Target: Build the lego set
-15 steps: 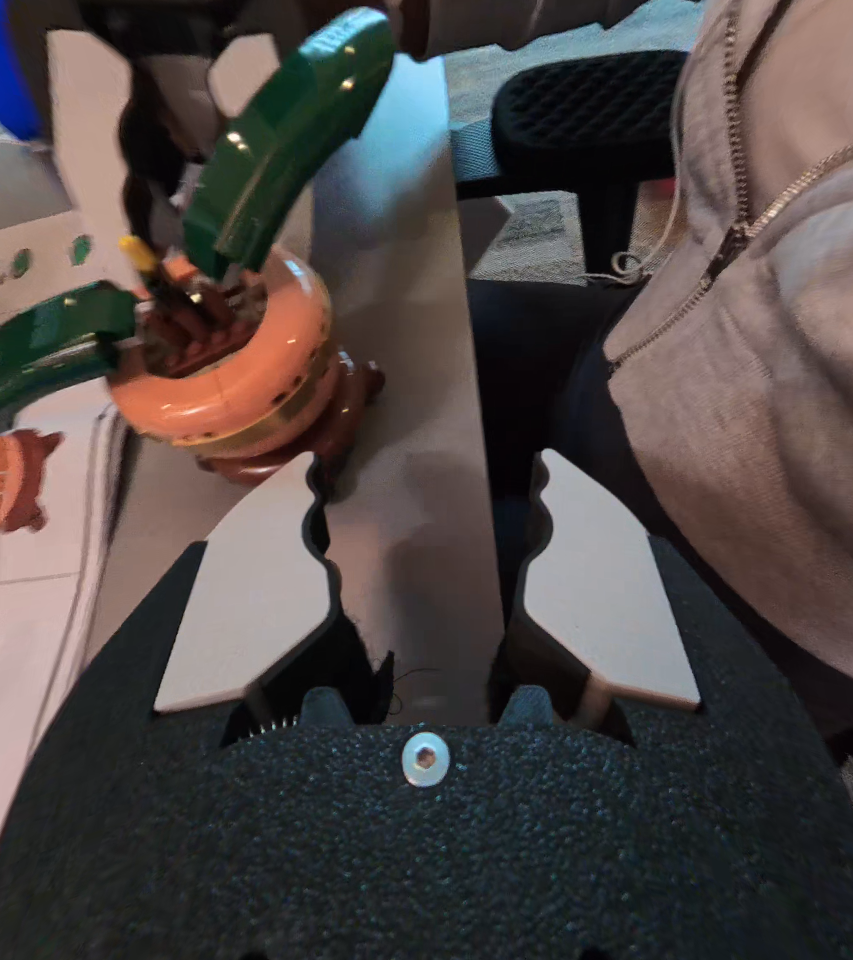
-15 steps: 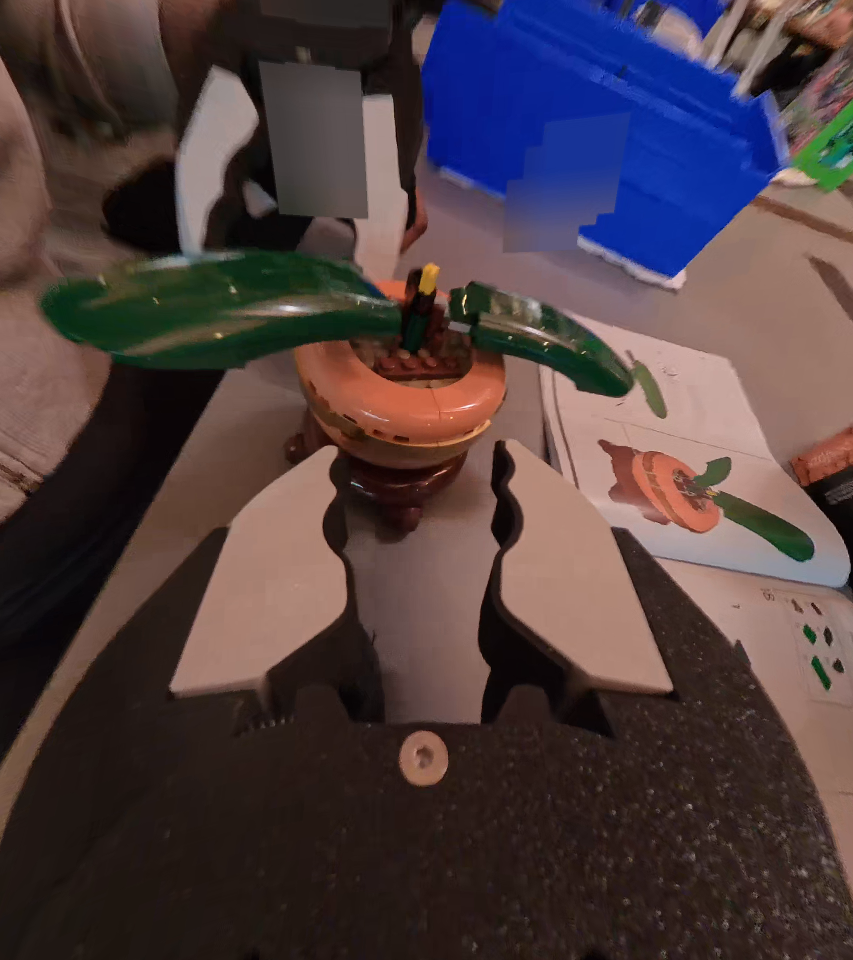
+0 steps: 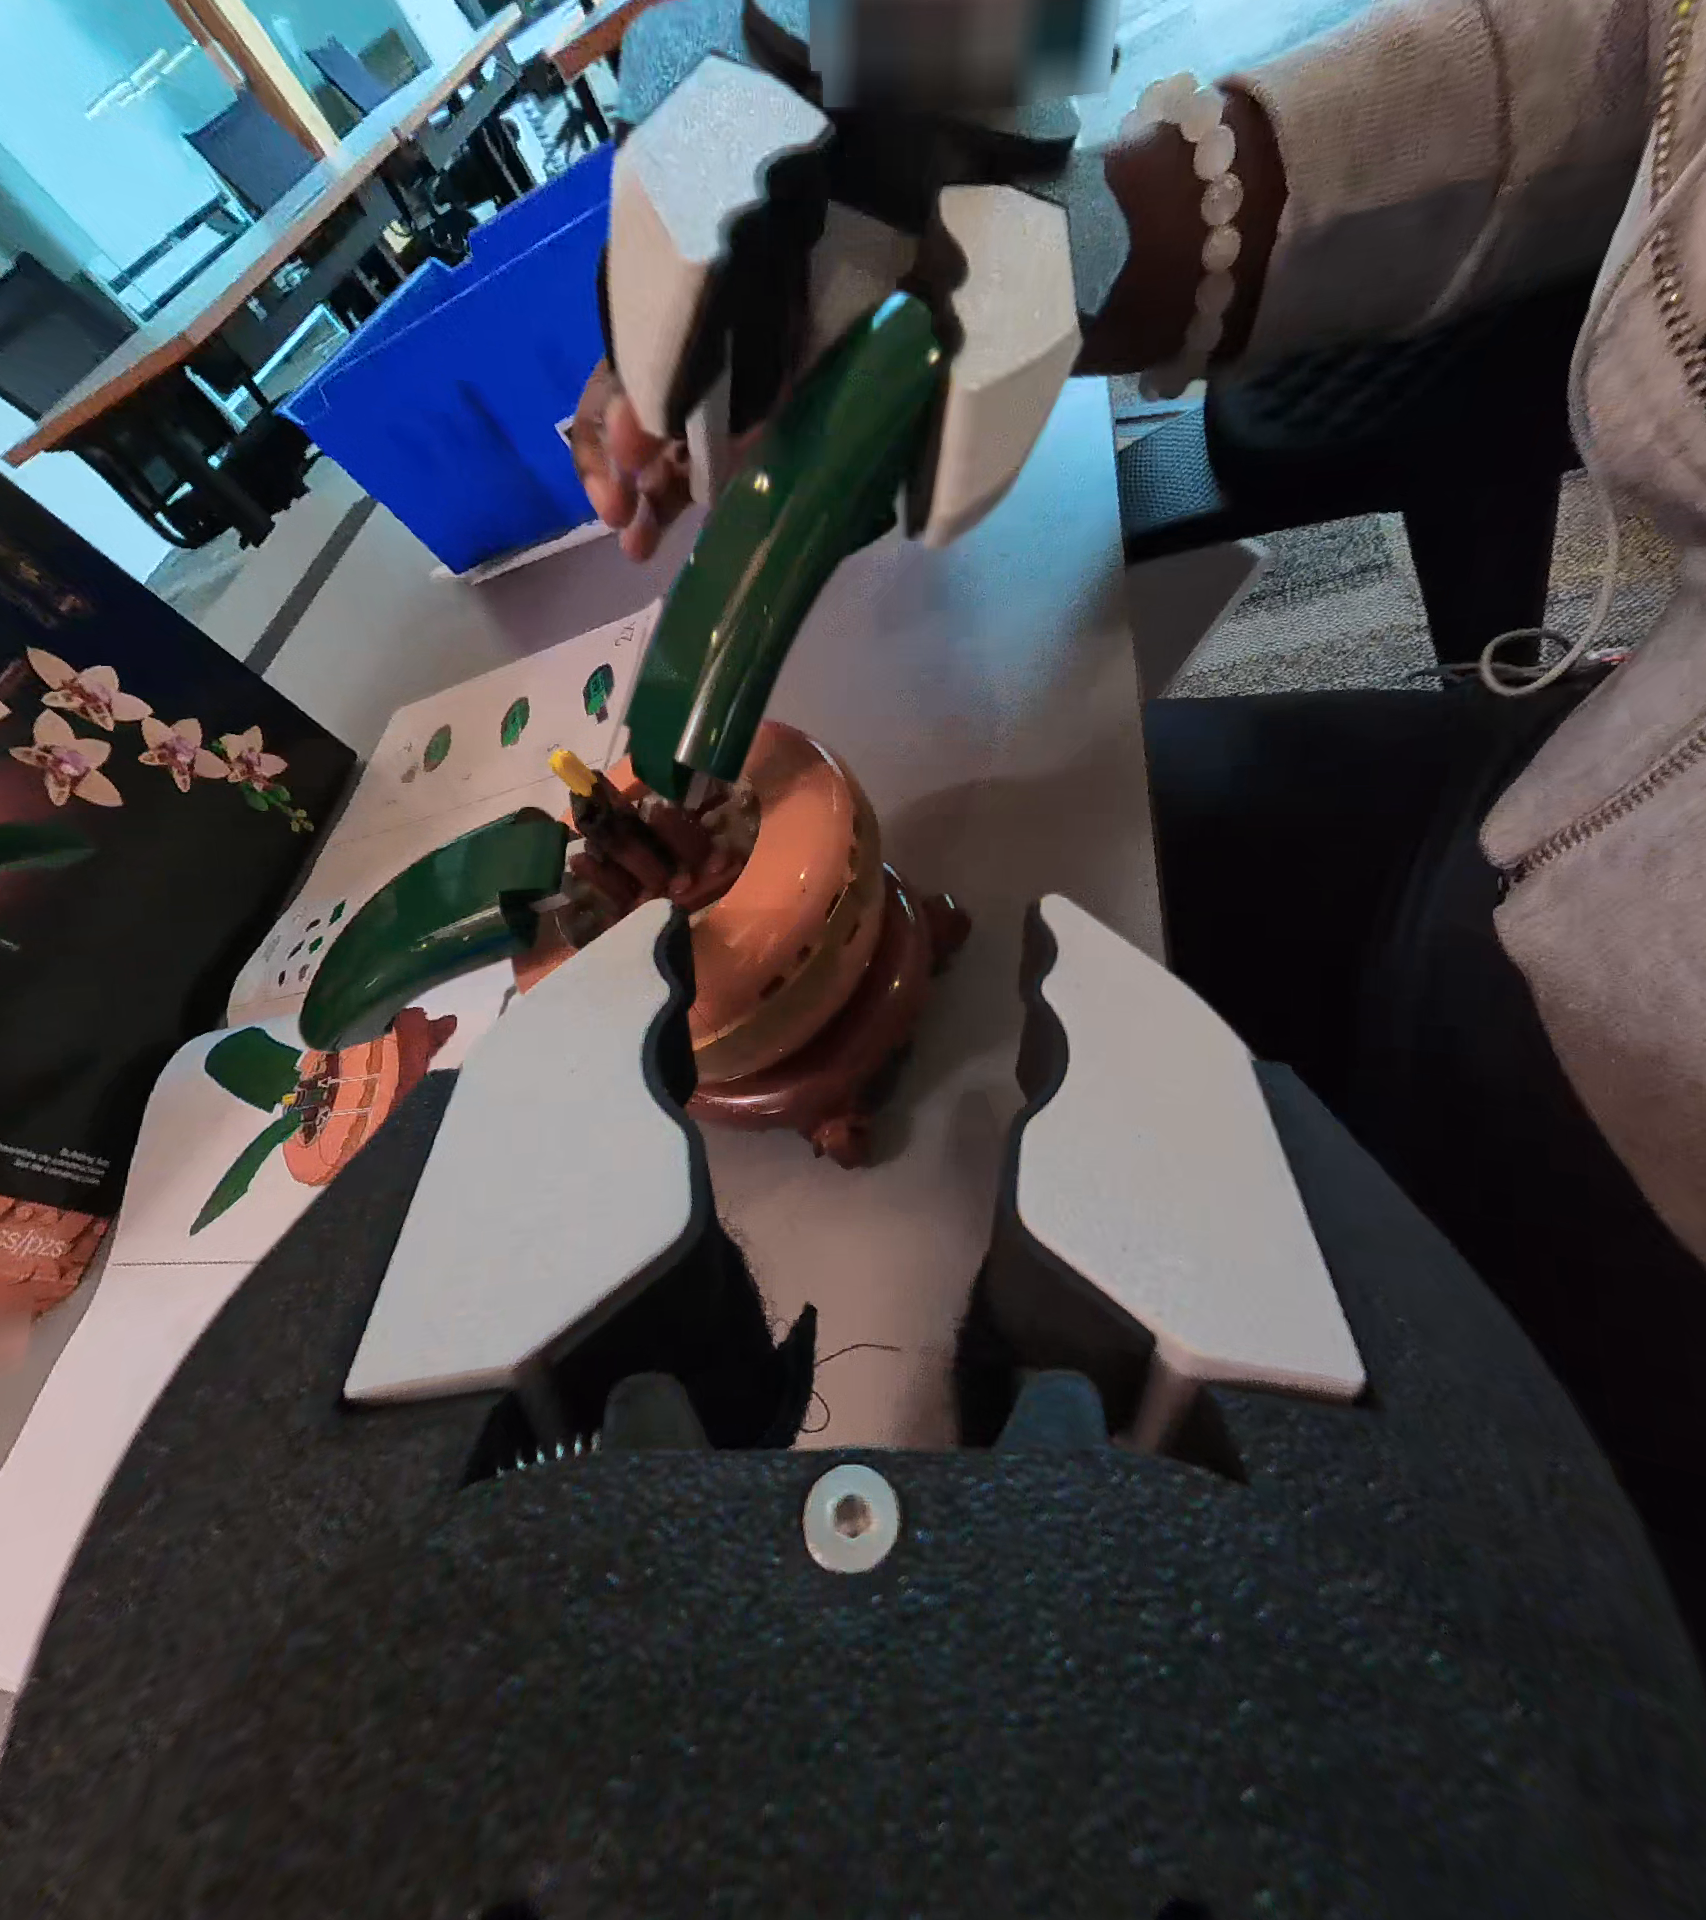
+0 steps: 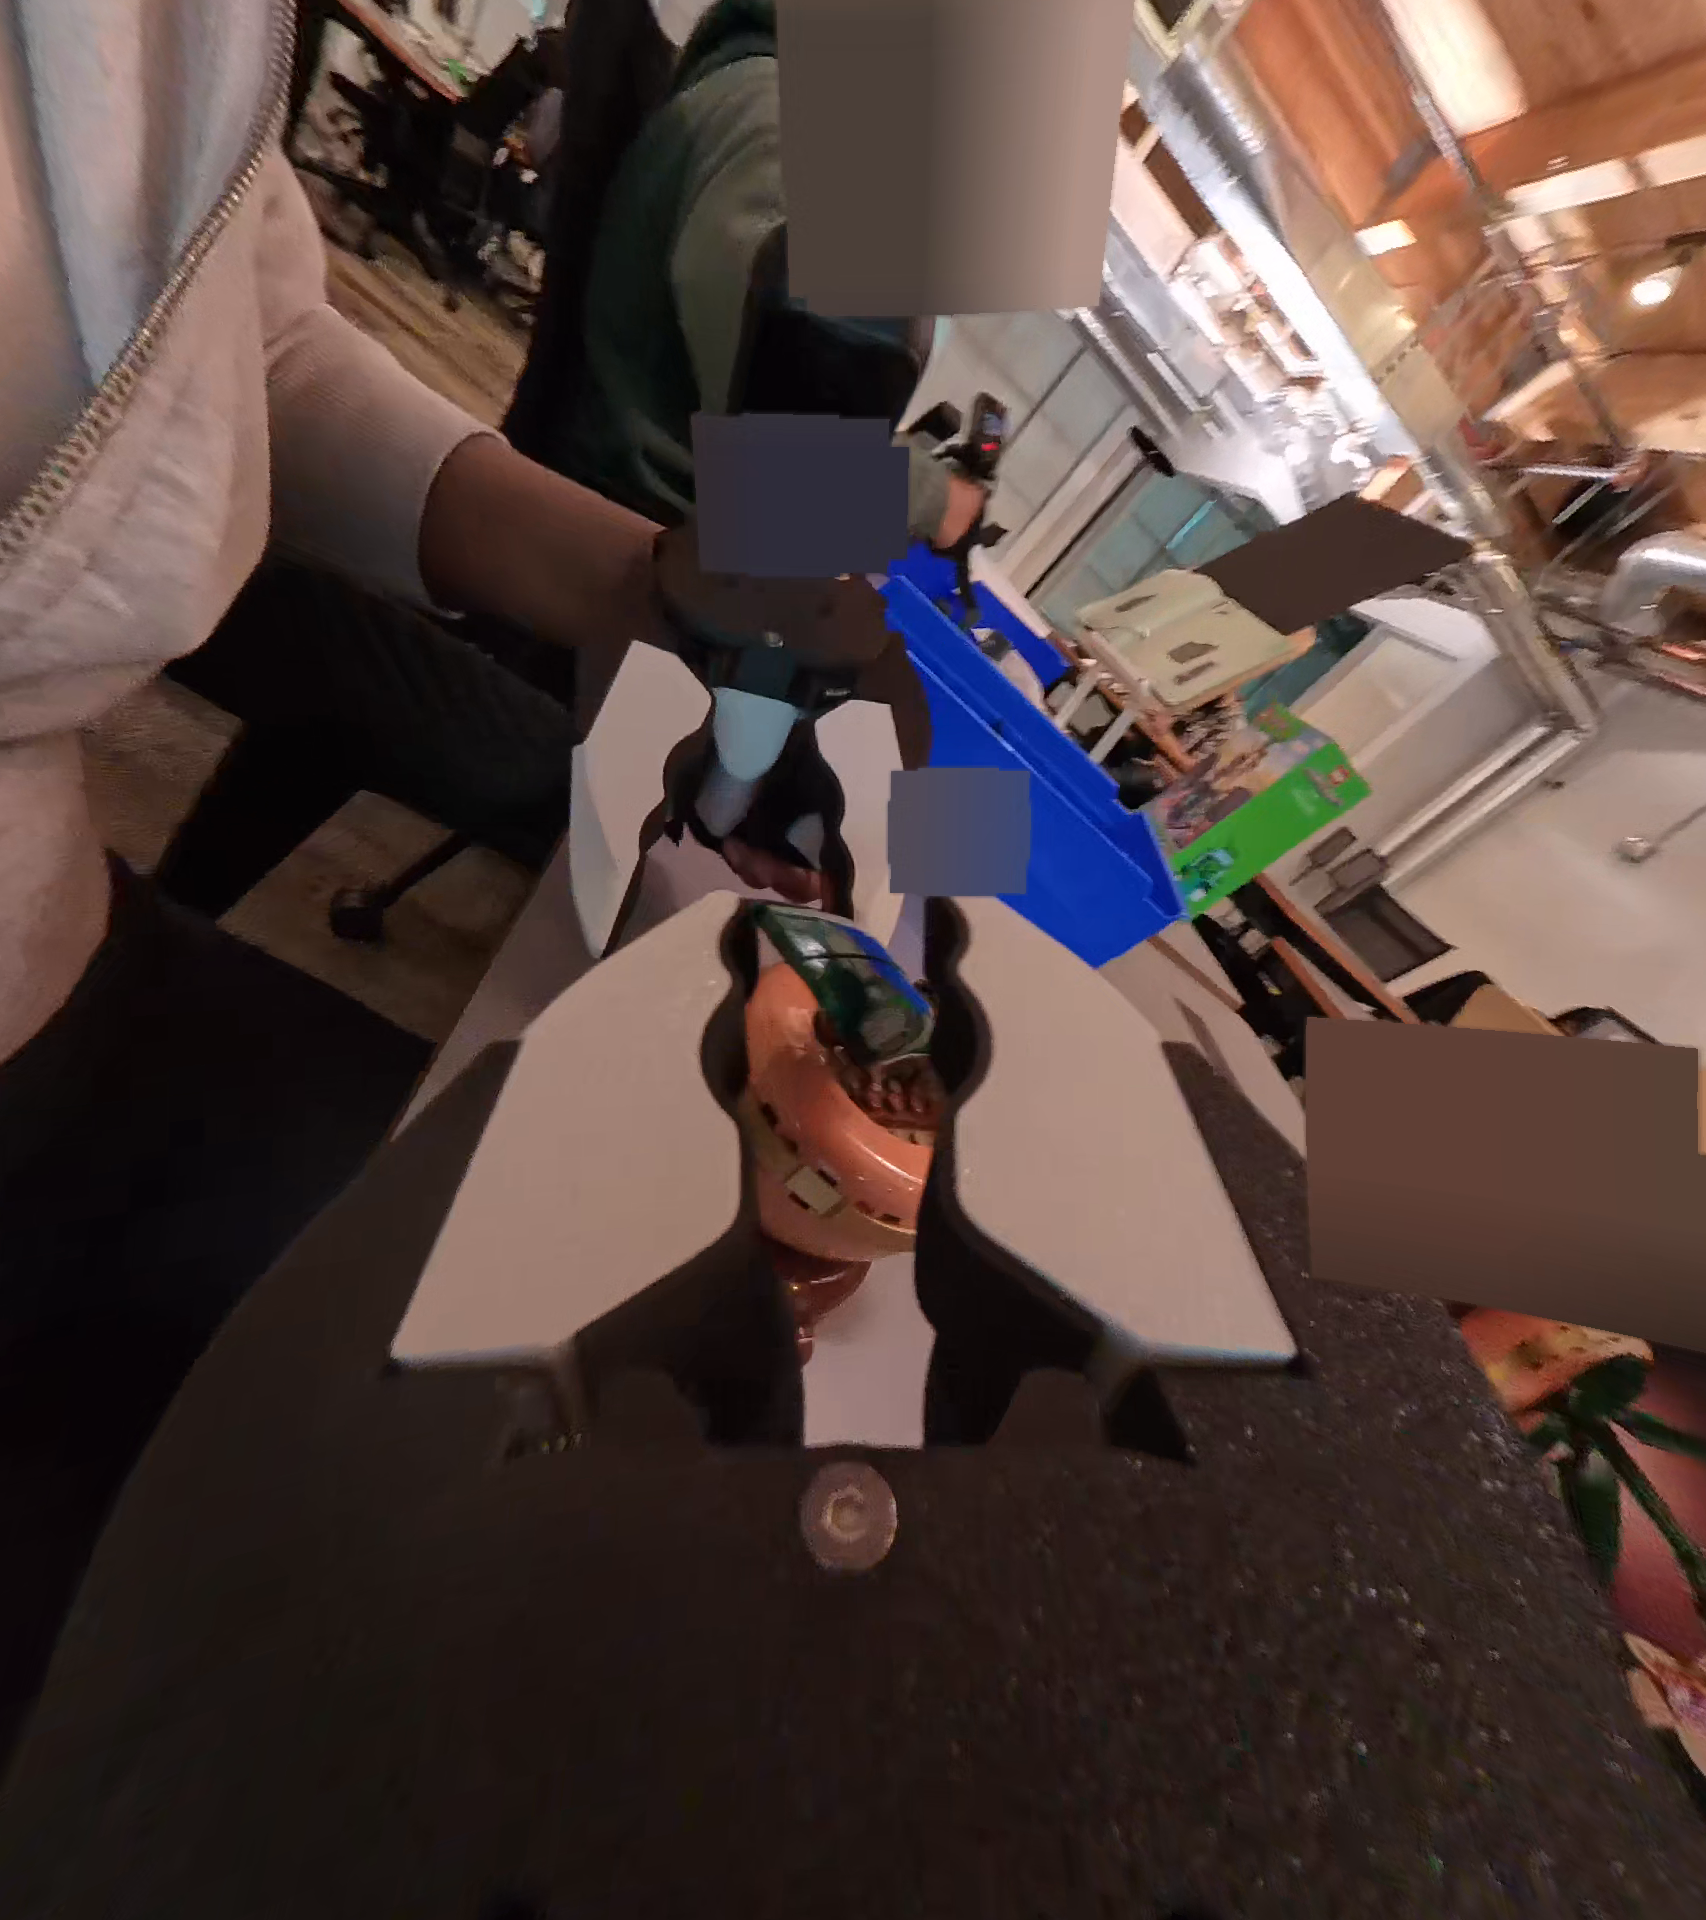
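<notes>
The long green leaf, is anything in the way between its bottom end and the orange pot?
Nothing visible blocks it. The long green leaf, gripped by the right hand-held gripper, already has its lower end at the orange pot rim. The other leaf and yellow-tipped stem sit off to the side.

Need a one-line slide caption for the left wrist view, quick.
Right gripper lowers curved dark-green leaf into terracotta brick pot.

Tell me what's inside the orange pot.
Inside the orange pot: brown bricks and a dark stem with a yellow tip. The raised green leaf reaches in; its joint and the pot's depths are hidden.
</notes>
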Demonstrator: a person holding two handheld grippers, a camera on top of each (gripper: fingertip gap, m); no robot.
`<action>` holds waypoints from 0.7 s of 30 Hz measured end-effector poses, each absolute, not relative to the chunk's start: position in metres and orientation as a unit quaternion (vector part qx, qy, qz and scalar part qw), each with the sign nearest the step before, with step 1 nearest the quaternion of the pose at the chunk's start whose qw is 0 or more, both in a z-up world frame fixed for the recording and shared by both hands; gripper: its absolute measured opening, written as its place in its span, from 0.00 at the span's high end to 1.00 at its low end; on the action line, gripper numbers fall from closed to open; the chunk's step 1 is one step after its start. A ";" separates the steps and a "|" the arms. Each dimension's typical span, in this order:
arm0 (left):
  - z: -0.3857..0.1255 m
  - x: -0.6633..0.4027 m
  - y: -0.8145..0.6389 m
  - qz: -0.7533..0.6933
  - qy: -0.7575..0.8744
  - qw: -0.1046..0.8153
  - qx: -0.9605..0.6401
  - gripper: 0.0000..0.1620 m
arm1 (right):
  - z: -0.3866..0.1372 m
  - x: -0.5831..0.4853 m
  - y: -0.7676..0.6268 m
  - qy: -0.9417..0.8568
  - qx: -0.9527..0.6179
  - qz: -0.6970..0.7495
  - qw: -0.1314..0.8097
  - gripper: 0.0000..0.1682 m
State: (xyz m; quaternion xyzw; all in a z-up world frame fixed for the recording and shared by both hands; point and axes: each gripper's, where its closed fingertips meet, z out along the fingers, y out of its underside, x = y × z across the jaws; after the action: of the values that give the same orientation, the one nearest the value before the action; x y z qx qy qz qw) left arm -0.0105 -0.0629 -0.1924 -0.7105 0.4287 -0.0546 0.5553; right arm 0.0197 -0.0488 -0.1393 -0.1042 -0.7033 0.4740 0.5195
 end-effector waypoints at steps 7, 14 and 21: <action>-0.193 -0.007 -0.063 -0.069 0.425 0.547 -0.718 0.63 | -0.140 0.019 -0.047 -0.766 -0.123 0.483 0.405 0.88; -0.196 -0.001 -0.059 -0.042 0.445 0.527 -0.723 0.61 | -0.138 0.021 -0.042 -0.831 -0.135 0.431 0.326 0.88; -0.196 0.002 -0.058 -0.042 0.437 0.528 -0.727 0.62 | -0.131 0.014 -0.043 -0.895 -0.140 0.362 0.221 0.88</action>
State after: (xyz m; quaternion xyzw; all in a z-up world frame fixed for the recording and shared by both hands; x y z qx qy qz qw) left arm 0.0023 -0.0579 -0.1961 -0.7270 0.4366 -0.0420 0.5283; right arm 0.0144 -0.0428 -0.1305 -0.1400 -0.8945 0.3624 0.2211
